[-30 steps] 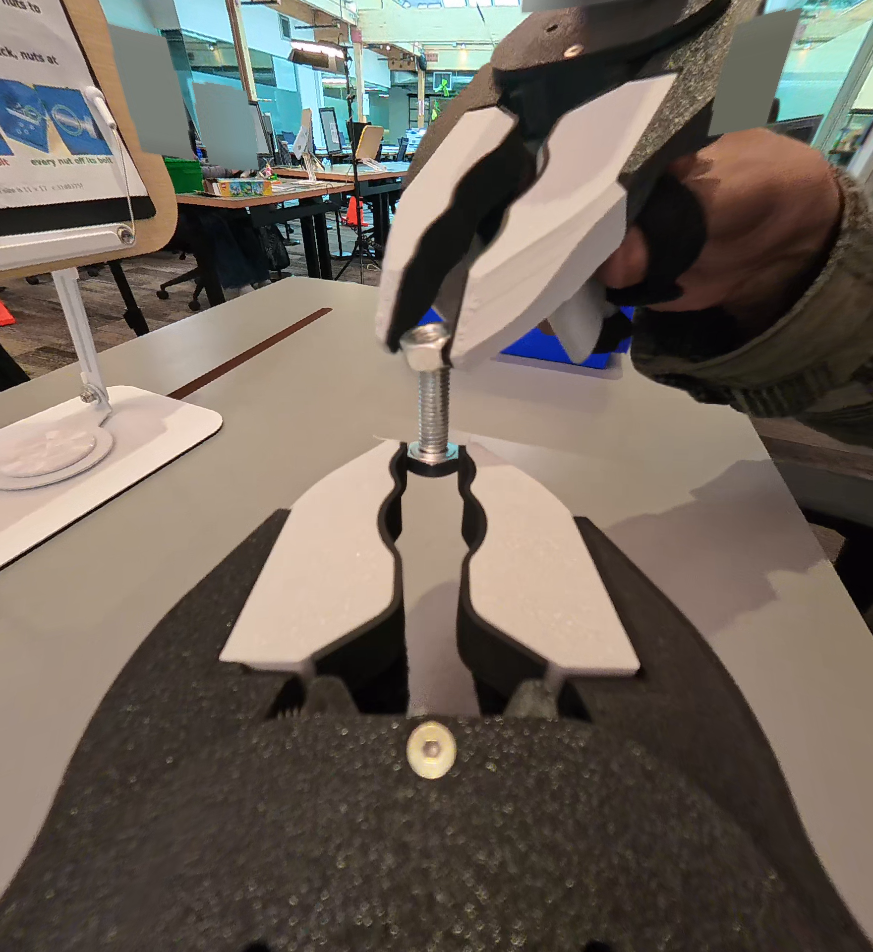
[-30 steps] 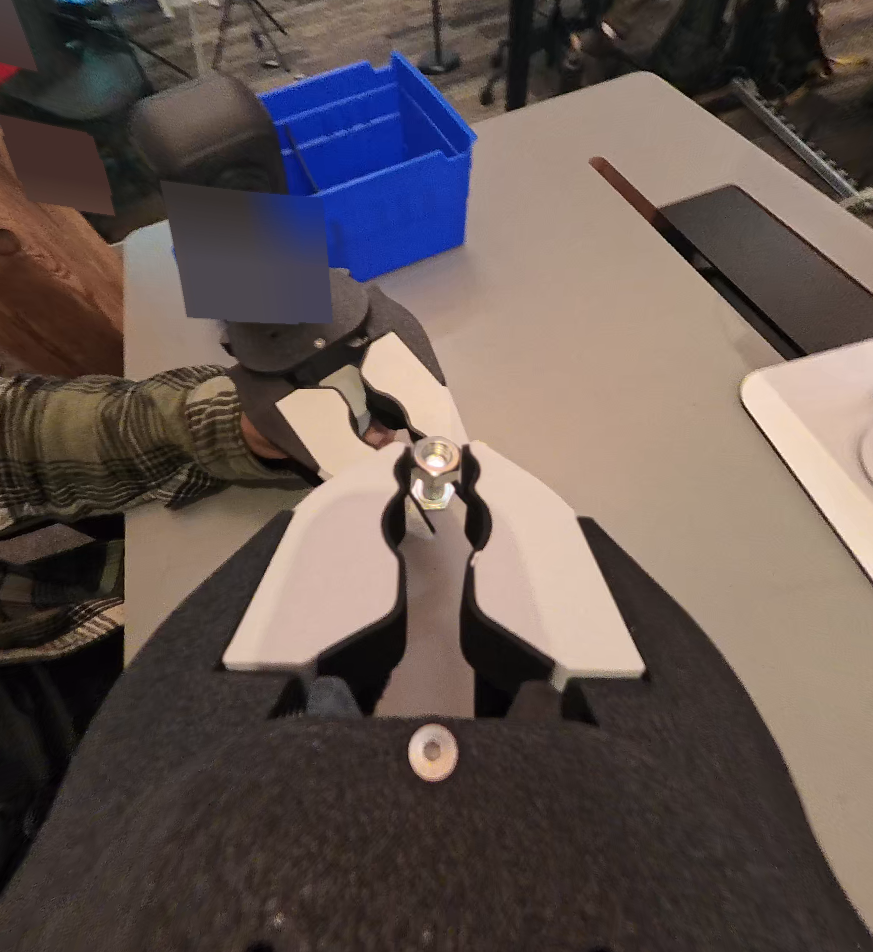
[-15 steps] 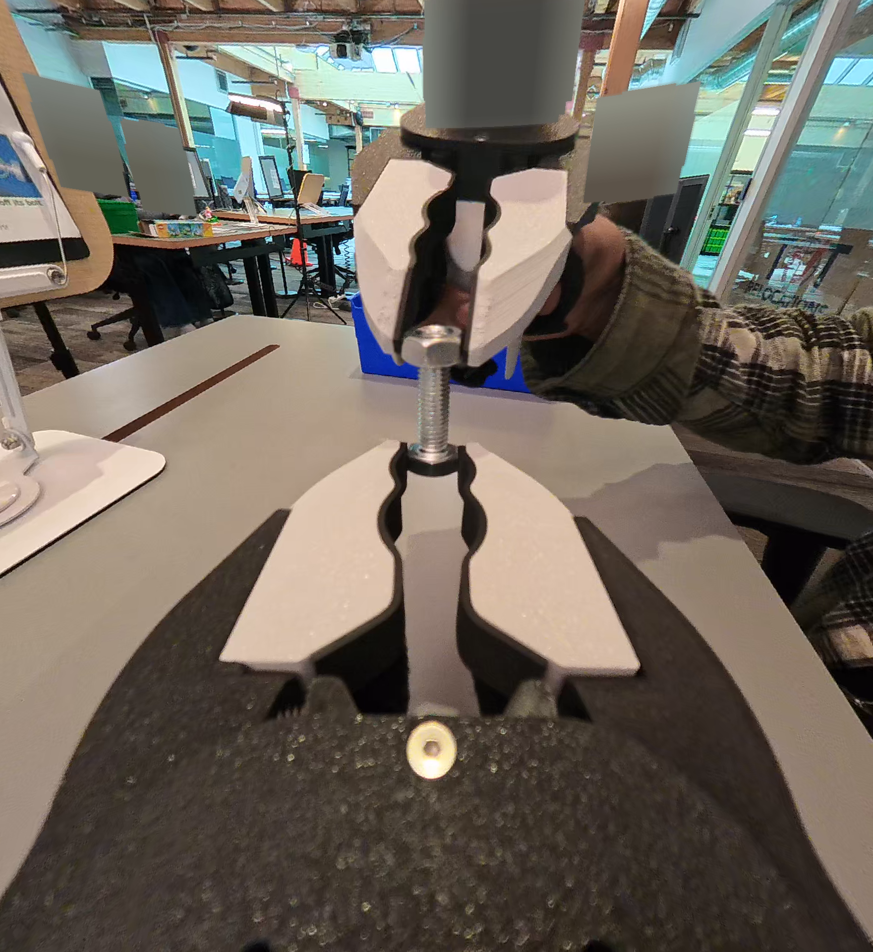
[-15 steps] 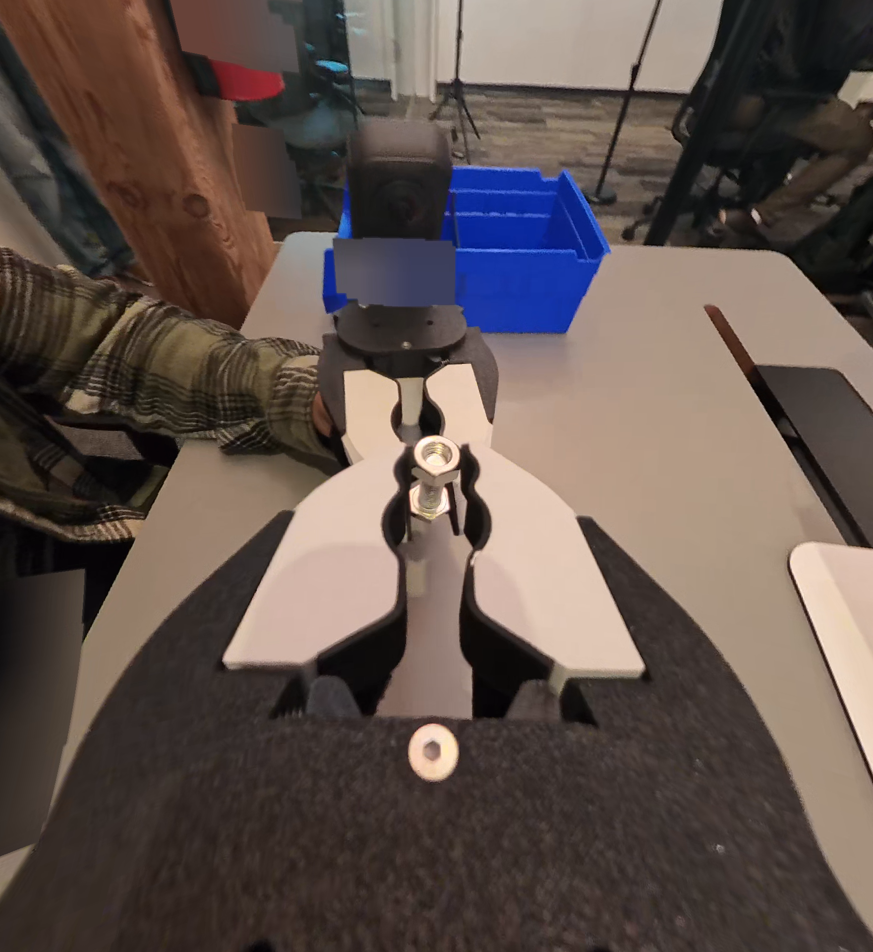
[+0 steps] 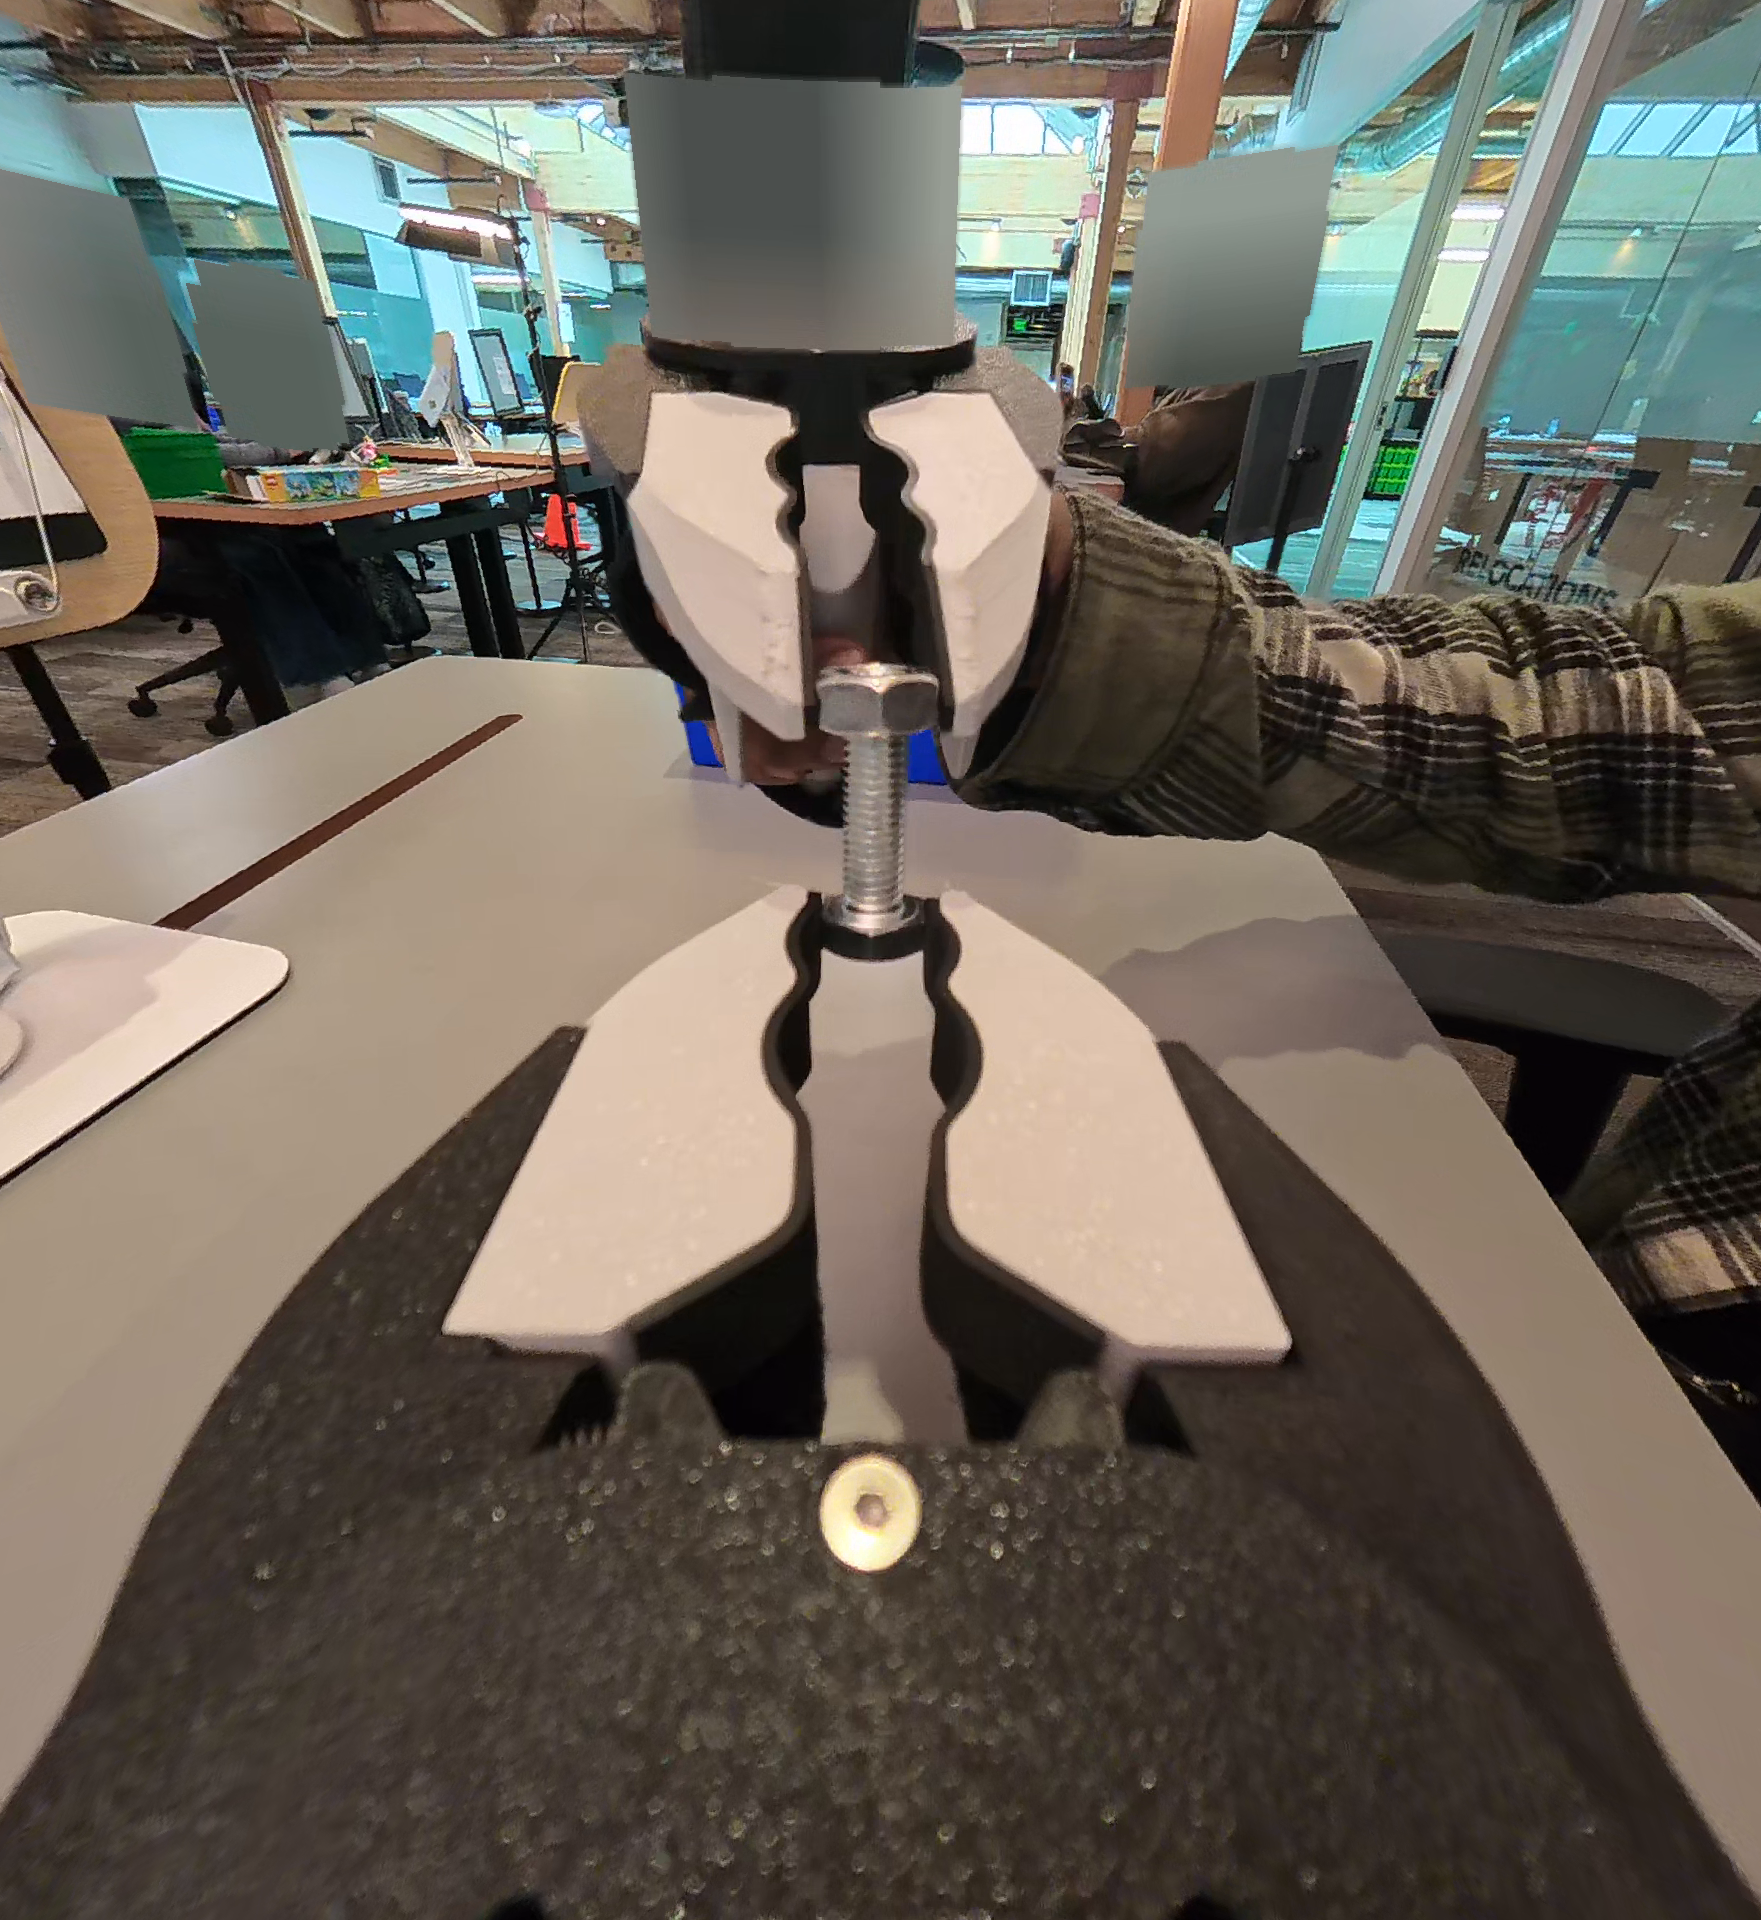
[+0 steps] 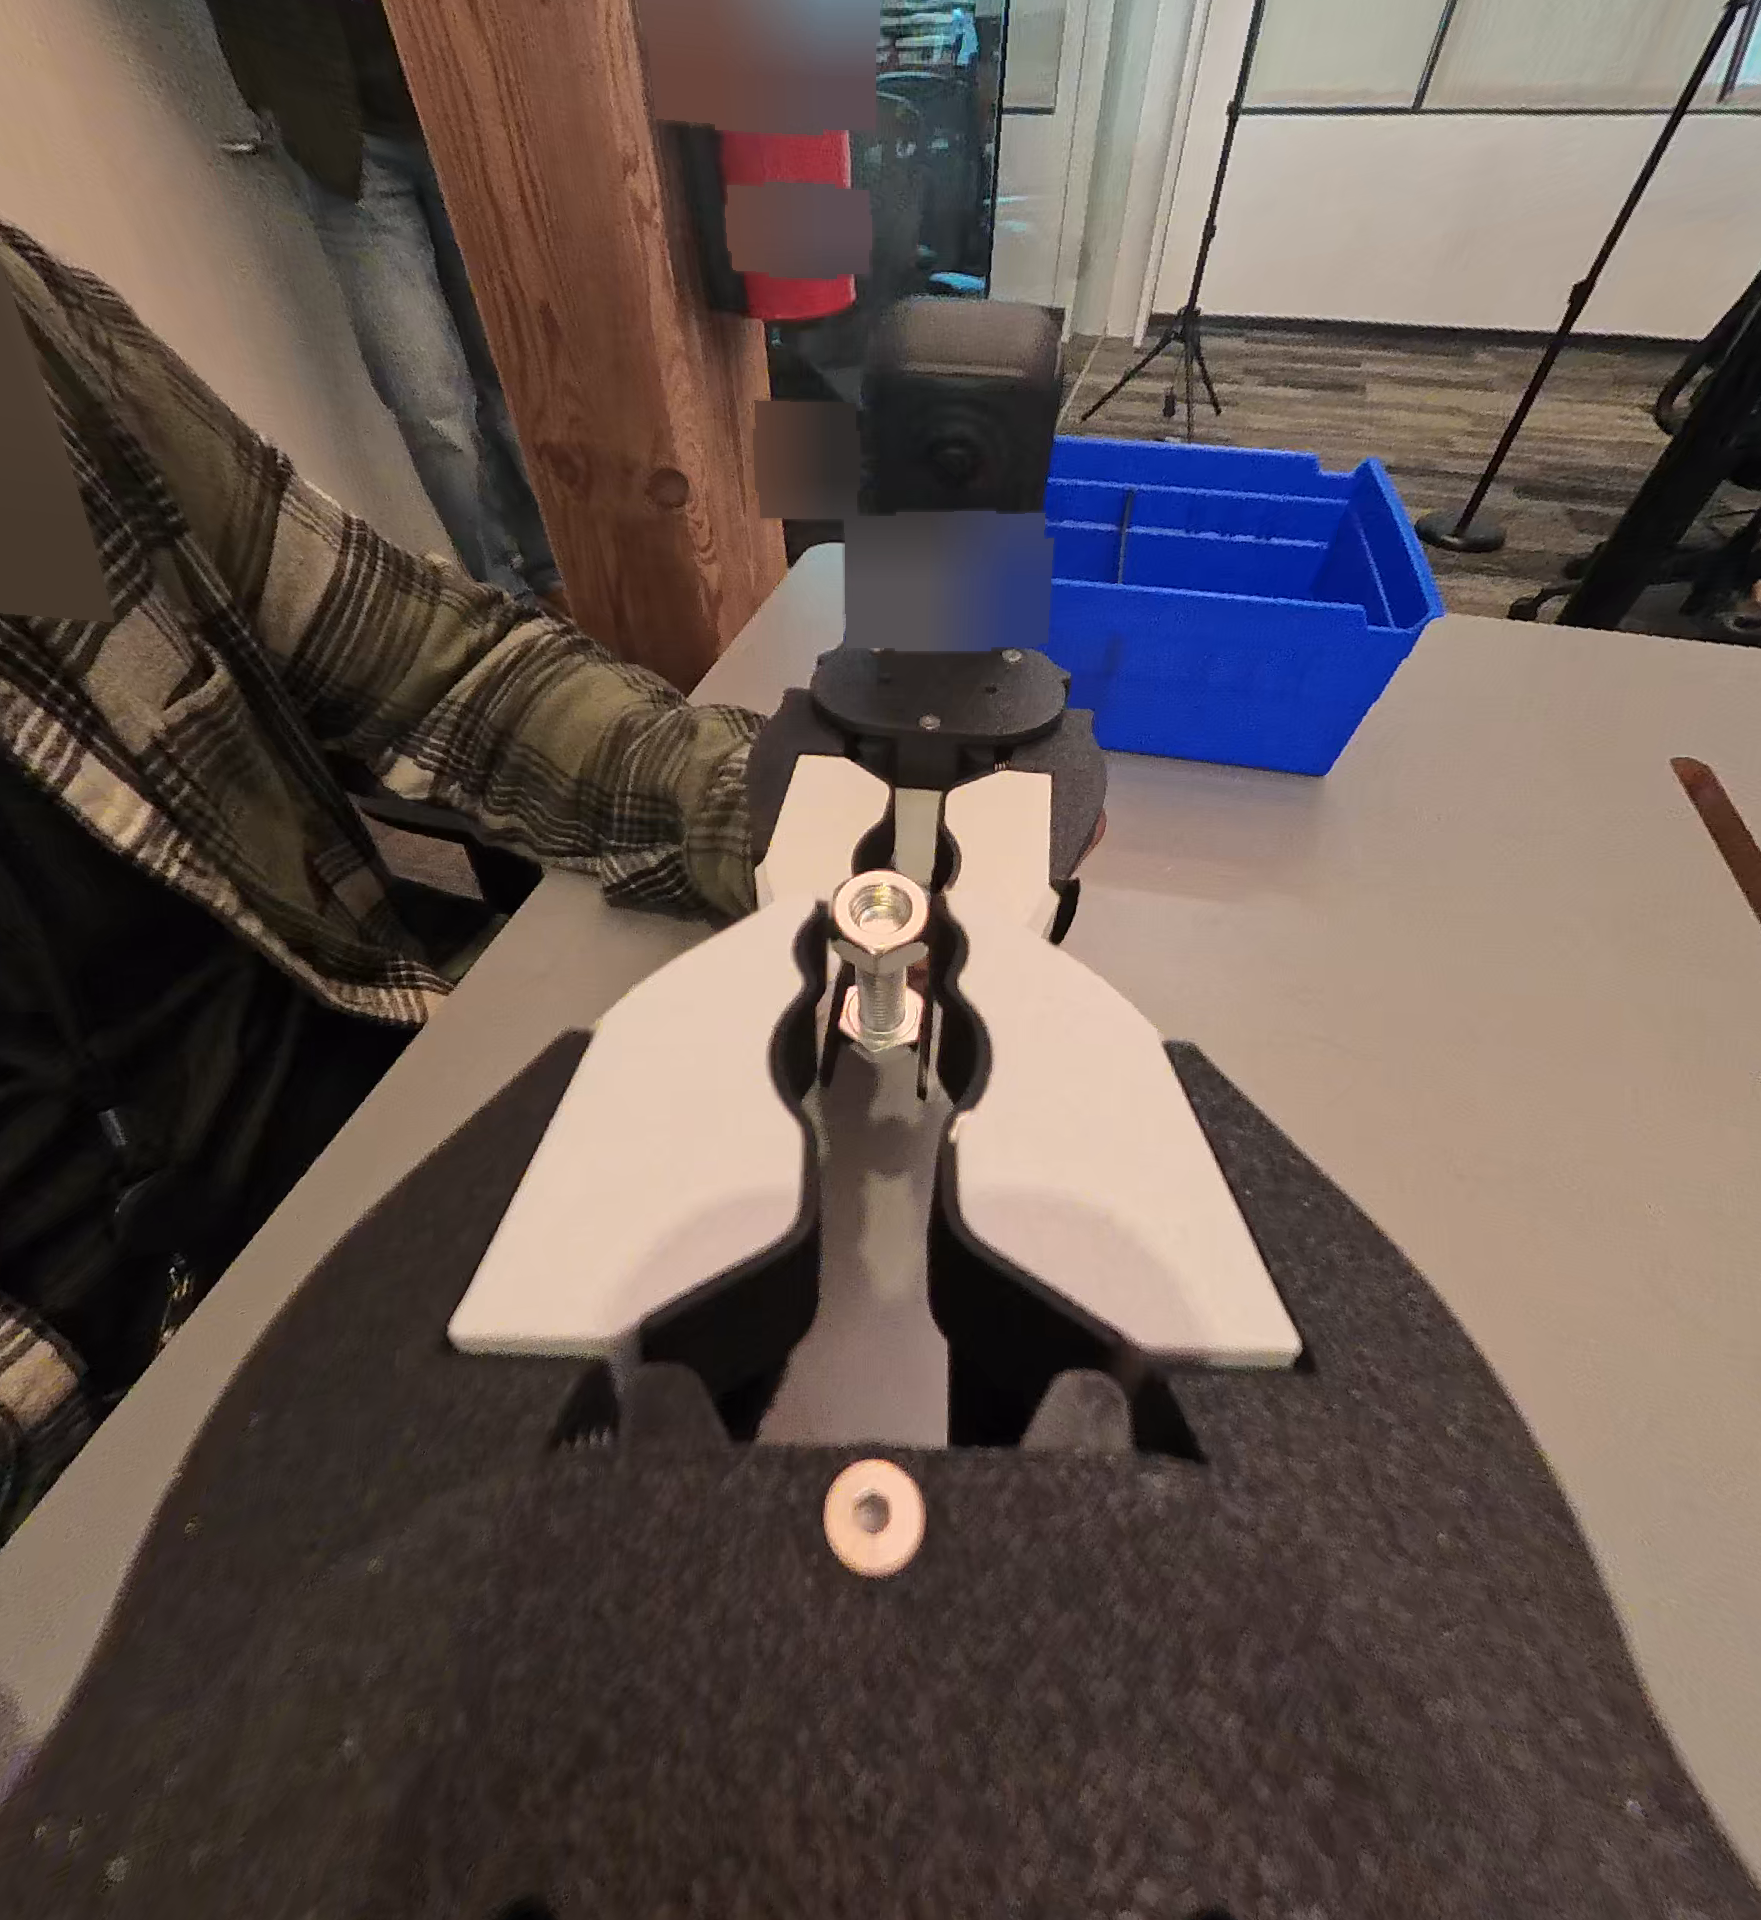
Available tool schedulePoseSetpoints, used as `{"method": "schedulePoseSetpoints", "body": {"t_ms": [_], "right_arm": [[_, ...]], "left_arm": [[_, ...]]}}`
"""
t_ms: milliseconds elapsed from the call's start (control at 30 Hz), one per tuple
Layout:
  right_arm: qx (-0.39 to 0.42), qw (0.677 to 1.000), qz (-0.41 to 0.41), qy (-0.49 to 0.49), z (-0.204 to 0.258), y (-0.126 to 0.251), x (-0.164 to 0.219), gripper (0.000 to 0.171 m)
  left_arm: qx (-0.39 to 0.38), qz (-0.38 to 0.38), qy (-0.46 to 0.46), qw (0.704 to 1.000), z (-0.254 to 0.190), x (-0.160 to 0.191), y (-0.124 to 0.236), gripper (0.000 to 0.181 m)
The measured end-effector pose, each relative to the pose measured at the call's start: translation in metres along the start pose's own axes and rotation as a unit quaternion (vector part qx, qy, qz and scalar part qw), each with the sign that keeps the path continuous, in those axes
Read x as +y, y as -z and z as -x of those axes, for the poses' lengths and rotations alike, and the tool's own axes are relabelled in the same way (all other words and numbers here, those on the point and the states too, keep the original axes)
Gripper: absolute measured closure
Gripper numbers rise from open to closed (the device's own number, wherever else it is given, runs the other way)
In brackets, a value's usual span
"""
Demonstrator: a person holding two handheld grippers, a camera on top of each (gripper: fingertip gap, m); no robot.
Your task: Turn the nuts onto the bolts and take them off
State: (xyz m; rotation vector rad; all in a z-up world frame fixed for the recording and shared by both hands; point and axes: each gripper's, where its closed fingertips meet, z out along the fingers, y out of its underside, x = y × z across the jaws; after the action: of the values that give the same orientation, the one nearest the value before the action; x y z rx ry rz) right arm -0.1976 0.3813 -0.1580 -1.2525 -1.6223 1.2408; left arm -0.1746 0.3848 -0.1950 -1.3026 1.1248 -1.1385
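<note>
Just changed: the right gripper (image 6: 876,925) has swung round the upright shaft and now faces the left wrist camera squarely, where a second ago it leaned in from the side.
Right gripper: its white fingers are pinched on the silver hexagonal steel nut (image 5: 876,701), one flat against each pad.
Left gripper: the left gripper (image 5: 871,925) is pressed together on the lower end of the silver threaded steel bolt (image 5: 874,821) and has kept its place while the other turned.
Bolt: it stands upright in the air above the grey table top (image 5: 543,831), held at both ends and touching nothing else.
Nut: it sits at the very top of the thread, with a long run of bare thread between it and the left fingers; from above, its threaded hole looks open, so I judge that only a few turns hold it.
Meaning: the swing reads as part of a turn of the nut; whether it is winding on or coming off, I cannot tell.
Height: the nut looks no lower on the shaft than a second ago, so little progress shows yet.
Nearby: a blue plastic bin (image 6: 1219,644) stands well behind on the table.
</note>
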Motion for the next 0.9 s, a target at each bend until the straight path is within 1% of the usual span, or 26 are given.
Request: {"method": "schedulePoseSetpoints", "body": {"t_ms": [133,167,233,300,333,400,433,633,767,867,900], "right_arm": [[0.014,1.0,-0.006,-0.008,-0.004,-0.001,0.0,0.135],[0.028,0.999,-0.012,-0.017,-0.008,0.0,-0.002,0.126],[0.084,0.995,-0.027,-0.048,-0.02,0.006,-0.005,0.098],[0.155,0.985,-0.048,-0.062,-0.031,0.012,-0.007,0.086],[0.191,0.978,-0.042,-0.067,-0.038,0.014,-0.002,0.082],[0.229,0.971,-0.028,-0.06,-0.045,0.017,0.006,0.081],[0.243,0.968,-0.024,-0.059,-0.048,0.019,0.008,0.077],[0.231,0.971,-0.03,-0.062,-0.044,0.026,0.007,0.082],[0.207,0.976,-0.051,-0.054,-0.038,0.022,-0.005,0.082],[0.221,0.973,-0.039,-0.057,-0.044,0.025,-0.001,0.083],[0.222,0.972,-0.039,-0.063,-0.046,0.028,0.001,0.085]], "left_arm": [[-0.015,0.009,0.001,1.0,0.005,0.003,0.0,0.163],[-0.018,0.011,0.002,1.0,0.006,0.004,0.0,0.163],[-0.027,0.011,0.004,1.0,0.009,0.004,0.001,0.163],[-0.033,0.008,0.005,0.999,0.011,0.003,0.002,0.163],[-0.033,0.005,0.006,0.999,0.011,0.002,0.003,0.163],[-0.03,-0.002,0.01,0.999,0.011,0.0,0.003,0.163],[-0.029,-0.003,0.01,1.0,0.01,-0.001,0.003,0.163],[-0.024,-0.012,0.009,1.0,0.008,-0.004,0.004,0.163],[-0.022,-0.013,0.01,1.0,0.007,-0.004,0.004,0.163],[-0.02,-0.014,0.009,1.0,0.006,-0.004,0.004,0.163],[-0.021,-0.014,0.008,1.0,0.007,-0.005,0.004,0.163]]}}
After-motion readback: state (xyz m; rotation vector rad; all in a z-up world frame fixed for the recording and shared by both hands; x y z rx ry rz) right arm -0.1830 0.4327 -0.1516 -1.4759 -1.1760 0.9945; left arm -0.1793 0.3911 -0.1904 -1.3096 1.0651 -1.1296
